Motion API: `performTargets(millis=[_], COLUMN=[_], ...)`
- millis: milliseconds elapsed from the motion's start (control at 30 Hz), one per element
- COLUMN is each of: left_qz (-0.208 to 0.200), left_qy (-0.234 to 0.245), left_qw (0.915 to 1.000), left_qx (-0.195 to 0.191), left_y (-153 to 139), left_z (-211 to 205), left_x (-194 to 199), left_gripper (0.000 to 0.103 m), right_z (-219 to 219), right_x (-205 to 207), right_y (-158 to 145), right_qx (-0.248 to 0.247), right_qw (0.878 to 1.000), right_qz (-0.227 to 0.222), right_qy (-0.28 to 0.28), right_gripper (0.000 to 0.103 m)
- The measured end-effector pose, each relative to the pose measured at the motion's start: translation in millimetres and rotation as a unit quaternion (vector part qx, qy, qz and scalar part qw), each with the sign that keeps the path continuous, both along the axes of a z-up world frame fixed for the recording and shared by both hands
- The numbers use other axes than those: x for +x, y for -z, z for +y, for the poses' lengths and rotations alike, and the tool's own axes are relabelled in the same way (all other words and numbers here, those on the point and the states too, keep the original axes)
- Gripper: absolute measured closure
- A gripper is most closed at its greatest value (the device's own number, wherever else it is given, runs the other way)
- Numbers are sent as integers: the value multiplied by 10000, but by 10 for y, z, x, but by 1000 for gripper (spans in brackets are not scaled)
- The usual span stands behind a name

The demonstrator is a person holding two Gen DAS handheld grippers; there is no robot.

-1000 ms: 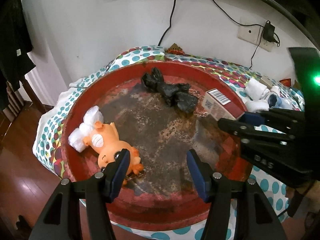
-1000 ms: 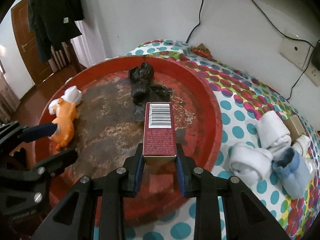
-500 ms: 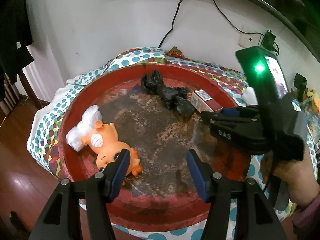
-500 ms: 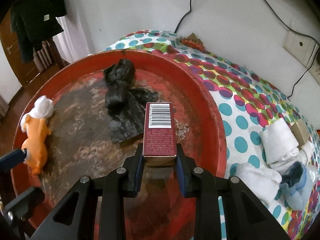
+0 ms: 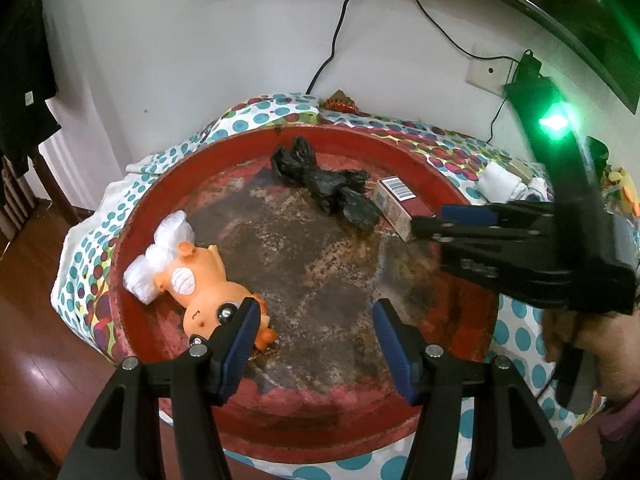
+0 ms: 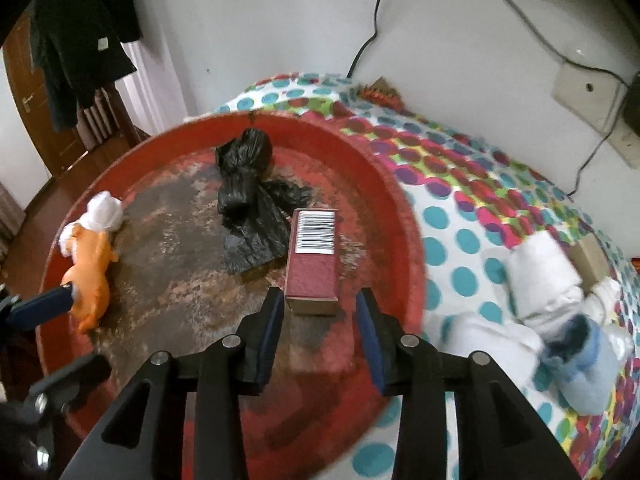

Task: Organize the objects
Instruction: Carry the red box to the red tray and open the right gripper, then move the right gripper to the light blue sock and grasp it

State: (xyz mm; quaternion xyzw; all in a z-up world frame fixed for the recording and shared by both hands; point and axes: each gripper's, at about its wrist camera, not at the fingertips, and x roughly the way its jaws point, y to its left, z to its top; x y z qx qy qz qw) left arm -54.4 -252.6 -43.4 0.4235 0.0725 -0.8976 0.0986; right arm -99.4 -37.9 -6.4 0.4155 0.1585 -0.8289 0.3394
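Box [image 6: 314, 258]: a small maroon carton with a barcode on its top face, lying flat on the floor of the red tray [image 6: 404, 216], just beside the crumpled black bag [image 6: 256, 208] and near the tray's right rim. Your right gripper [image 6: 320, 320] stands just behind the box's near end with its jaws spread wider than the box and touching neither side, so the box is released and rests on its own. Judge it light, stiff and thin-walled: it should slide easily on the worn tray and may dent under a hard squeeze. If you take it up again, close on the two long side walls near the middle, not on the end flaps, and press only lightly.

Your left gripper [image 5: 316, 340] hovers spread and empty over the tray's near edge, its left finger in front of the orange toy pig [image 5: 200, 288], which lies on its side at the tray's left.

Outside the tray, on the dotted cloth [image 6: 460, 236], white rolled socks [image 6: 540, 276] and a blue sock [image 6: 580, 364] lie in a loose cluster, well apart from the box and, by the task, probably next to be sorted.
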Motion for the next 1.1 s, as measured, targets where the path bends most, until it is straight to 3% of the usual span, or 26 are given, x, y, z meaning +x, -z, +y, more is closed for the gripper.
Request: performTargets(millis=[267,400,467,733,1100], left_qz=[-81,-146,-154,-161,-246], left_qy=[87,182,243,328,471], left_qw=[9998,9992,9988,9977,9972], left_qx=[-163,-324,-396,-575,-535], left_y=[34,52,61,82,101], left_z=[88,176,218,293,387], left_x=[-5,-21,-26,-32,-79], left_gripper=[43,43,43,43,43], right_z=[603,959,1108,1465,1423], right_x=[-23,-188,-295,-567,-885], right_y=[-332,-418,-422,-234,145], right_qx=[-428,-195,-38,462,1009], right_qw=[9987,9977,9971,9971,9929], right_qz=[178,495,556,535,630], right_qy=[204,415,517,266,-46], right_gripper=[63,49,49,49,49])
